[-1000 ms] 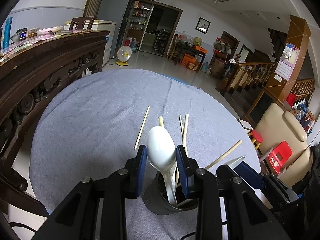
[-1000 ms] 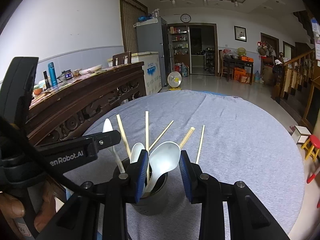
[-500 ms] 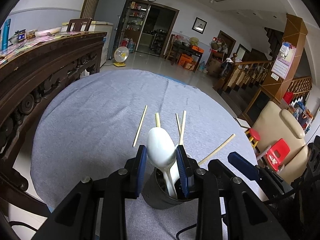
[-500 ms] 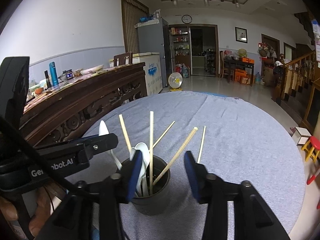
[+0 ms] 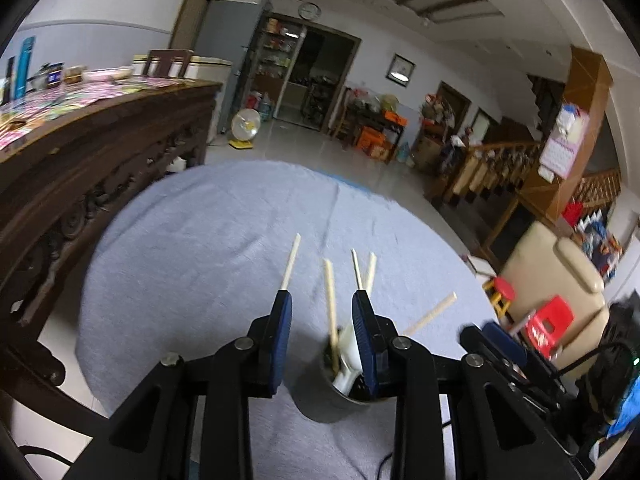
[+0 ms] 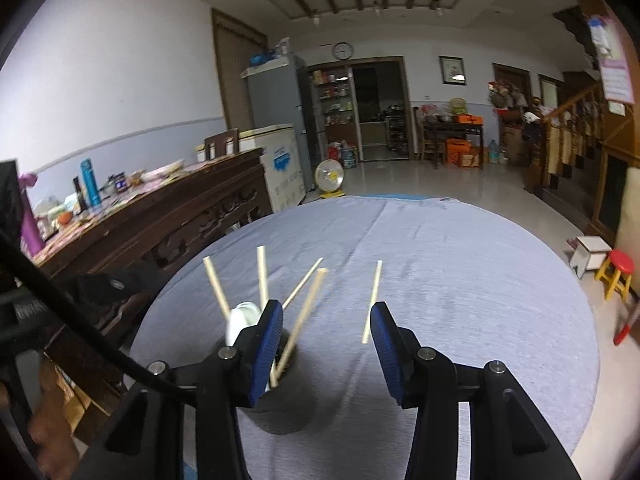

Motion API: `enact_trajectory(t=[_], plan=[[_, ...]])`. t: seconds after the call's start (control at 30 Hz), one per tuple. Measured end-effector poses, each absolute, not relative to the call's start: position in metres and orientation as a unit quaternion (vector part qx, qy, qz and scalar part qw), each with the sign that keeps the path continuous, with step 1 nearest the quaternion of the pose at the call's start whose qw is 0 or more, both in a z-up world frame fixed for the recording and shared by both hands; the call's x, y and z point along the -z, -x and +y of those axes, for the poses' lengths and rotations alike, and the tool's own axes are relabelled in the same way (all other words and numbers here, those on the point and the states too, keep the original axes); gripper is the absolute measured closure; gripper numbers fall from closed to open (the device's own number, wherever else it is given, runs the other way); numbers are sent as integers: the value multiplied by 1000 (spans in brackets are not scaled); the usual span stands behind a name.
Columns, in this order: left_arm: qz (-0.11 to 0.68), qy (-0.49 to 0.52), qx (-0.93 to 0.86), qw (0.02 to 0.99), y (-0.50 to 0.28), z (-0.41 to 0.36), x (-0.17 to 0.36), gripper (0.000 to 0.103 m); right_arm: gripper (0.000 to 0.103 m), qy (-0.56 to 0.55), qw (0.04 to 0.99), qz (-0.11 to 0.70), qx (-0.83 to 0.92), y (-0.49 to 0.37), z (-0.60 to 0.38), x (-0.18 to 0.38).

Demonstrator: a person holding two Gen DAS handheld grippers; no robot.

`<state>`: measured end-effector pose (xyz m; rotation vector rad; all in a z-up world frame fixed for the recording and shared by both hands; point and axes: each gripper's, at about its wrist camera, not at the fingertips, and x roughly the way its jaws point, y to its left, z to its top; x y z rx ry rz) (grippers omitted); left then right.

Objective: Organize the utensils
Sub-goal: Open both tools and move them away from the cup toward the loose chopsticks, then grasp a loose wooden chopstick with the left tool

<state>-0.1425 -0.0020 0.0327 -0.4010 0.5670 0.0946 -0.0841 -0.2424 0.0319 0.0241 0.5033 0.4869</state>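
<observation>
— Two sets of jaws to check. How does the left gripper (image 5: 322, 298) stand?

— Narrowly parted, as I see it through its own camera. Nothing sits between the blue pads. The white spoon (image 5: 347, 350) is lower down, standing in the dark holder (image 5: 320, 404) just past the right-hand pad. That pad hides part of the spoon, but I see no pinch on it.

— And the right gripper (image 6: 326, 306)?

— Its jaws have just been opening and now stand at a middling gap, wider than the left pair. Nothing is gripped there either. The holder shows behind the left-hand pad of that pair, low and to the left in that view.

— Where are the utensils?

— Several chopsticks (image 5: 330, 300) stick up out of the holder, fanned out at different tilts, with the spoon among them. One more chopstick (image 6: 372, 300) shows through the right gap, apart from the rest. The picture is too blurred for me to tell whether its lower end reaches the holder.

— And the holder itself?

— Upright on the near part of the round, grey-clothed bench (image 5: 200, 260), between the two grippers.
</observation>
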Motion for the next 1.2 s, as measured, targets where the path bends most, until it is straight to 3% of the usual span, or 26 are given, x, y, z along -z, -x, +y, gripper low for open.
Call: enact_trajectory(t=[0.3,0.4,0.7,0.9,1.2], plan=[[297,230,-97,922,127,47,-31,69,53,-64,934,281,-211,59,-278,-28],[322,241,-112,909,116,64,-18,62,53,-86,925,310,-201,45,-292,-20],[443,218,-88,865,37,92,19,61,53,-105,910,360,-179,19,-315,2],[528,178,-51,829,-39,81,40,61,54,-106,901,382,-177,0,-318,12],[593,95,-21,799,-143,24,69,61,53,-110,885,419,-169,-29,-327,28]])
